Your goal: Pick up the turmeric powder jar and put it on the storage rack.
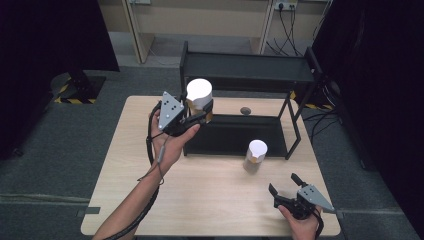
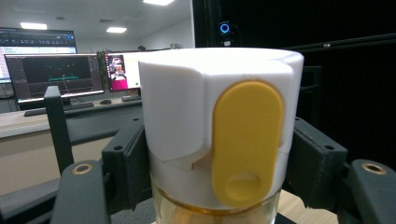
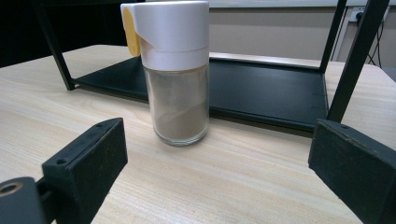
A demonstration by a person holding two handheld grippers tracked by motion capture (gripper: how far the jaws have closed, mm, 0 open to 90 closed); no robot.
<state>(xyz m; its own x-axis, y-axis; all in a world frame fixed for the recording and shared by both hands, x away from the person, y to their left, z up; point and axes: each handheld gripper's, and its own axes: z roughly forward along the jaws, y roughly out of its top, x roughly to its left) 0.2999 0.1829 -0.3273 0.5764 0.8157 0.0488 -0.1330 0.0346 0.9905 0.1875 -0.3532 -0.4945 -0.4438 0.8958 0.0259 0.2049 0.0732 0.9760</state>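
**Left tongs pinching jar, right tongs spread near second jar**

Wooden table (image 1: 210, 200), pale top, seen from above. On far half: black two-tier rack (image 1: 247, 75), lower shelf flat on tabletop, upper shelf raised on thin legs. Small dark round object (image 1: 245, 110) on table behind lower shelf, too small to tell what.

Held jar (image 1: 199, 97): white cap, yellow oval tab on cap side, amber contents visible under cap in left gripper view (image 2: 219, 140). Lifted off table, upright, above rack's near-left corner. Clamped at sides just under cap by left gripper (image 1: 200, 116), jaws pressed against both sides, pinching it.

Second jar (image 1: 256, 156): same white cap with yellow tab, brownish powder inside, glass body. Standing upright on table just in front of lower shelf (image 3: 177, 74).

Right gripper (image 1: 285, 189): low at near-right table edge, jaws spread wide, nothing between them, pointing toward second jar, well apart from it.
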